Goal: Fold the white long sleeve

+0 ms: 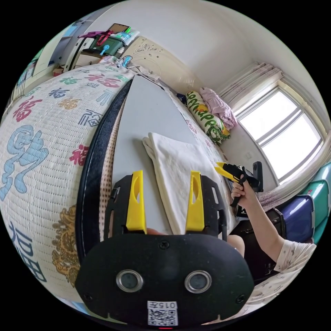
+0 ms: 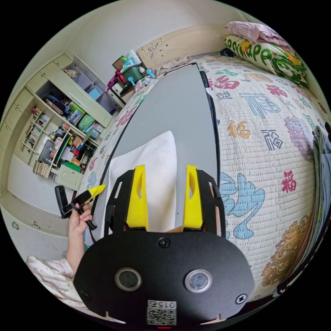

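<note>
While the white long sleeve (image 1: 179, 172) lies folded into a neat block at the frame's centre on the grey board (image 1: 148, 110), both the left gripper (image 1: 166, 201) and right gripper (image 2: 165, 198) hover above it with jaws spread and empty, seemingly finished.

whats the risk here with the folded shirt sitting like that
1. The shirt lies near the board's edge on the person's side; a nudge could slide it off.
2. Both the left gripper and right gripper hold open jaws low over it; a tip could snag a layer and undo the fold.
3. The stacked edges look slightly uneven and might splay if pressed.
</note>
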